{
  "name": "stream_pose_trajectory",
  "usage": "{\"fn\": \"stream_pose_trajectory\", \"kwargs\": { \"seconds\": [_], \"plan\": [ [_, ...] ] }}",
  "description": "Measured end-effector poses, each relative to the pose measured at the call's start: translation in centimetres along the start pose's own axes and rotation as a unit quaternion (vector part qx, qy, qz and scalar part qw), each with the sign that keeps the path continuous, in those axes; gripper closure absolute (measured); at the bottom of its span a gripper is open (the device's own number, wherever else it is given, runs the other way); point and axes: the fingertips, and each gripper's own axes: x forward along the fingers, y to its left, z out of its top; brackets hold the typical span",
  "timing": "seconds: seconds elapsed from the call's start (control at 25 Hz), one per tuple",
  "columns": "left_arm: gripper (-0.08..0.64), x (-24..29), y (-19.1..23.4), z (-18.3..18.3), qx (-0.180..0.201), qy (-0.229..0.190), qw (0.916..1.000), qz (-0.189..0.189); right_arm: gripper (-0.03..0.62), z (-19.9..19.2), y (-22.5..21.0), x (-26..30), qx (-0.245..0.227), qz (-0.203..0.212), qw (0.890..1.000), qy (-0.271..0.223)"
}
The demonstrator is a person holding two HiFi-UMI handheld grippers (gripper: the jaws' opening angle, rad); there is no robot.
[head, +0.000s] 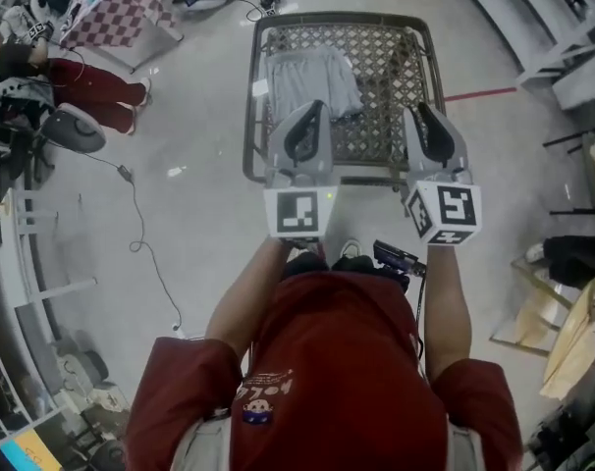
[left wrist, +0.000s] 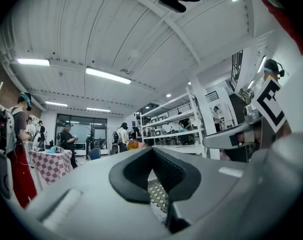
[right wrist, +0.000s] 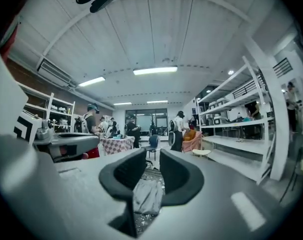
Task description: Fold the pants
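The grey pants [head: 312, 81] lie folded into a compact bundle on the far-left part of a low table with a patterned lattice top [head: 391, 57]. I hold both grippers up, roughly level, above the table's near edge and well clear of the cloth. The left gripper [head: 315, 108] is shut, its dark pads meeting with nothing between them [left wrist: 151, 151]. The right gripper [head: 422, 112] stands partly open and empty [right wrist: 152, 155]. Through its gap I see the pants [right wrist: 147, 196] lying far below on the table.
A checkered-cloth table [head: 116, 13] and a person in dark red trousers [head: 91, 81] are at the far left. A cable [head: 140, 214] trails over the floor on the left. White shelving [head: 572, 47] stands at the right, with wooden pieces [head: 572, 332] near my right side.
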Motion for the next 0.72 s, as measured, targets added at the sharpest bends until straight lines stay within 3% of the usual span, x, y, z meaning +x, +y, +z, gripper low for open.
{"fn": "stream_pose_trajectory", "kwargs": {
  "seconds": [0.32,0.72],
  "plan": [
    [0.554,-4.3,4.4,0.0,-0.028,0.048,0.9982,0.024,0.532,1.9,5.7,-0.8,0.002,0.002,1.0,0.016],
    [0.554,-6.2,5.7,0.8,-0.024,0.035,0.9986,0.033,0.591,2.8,8.8,-1.1,-0.007,0.017,1.0,0.012]
  ]
}}
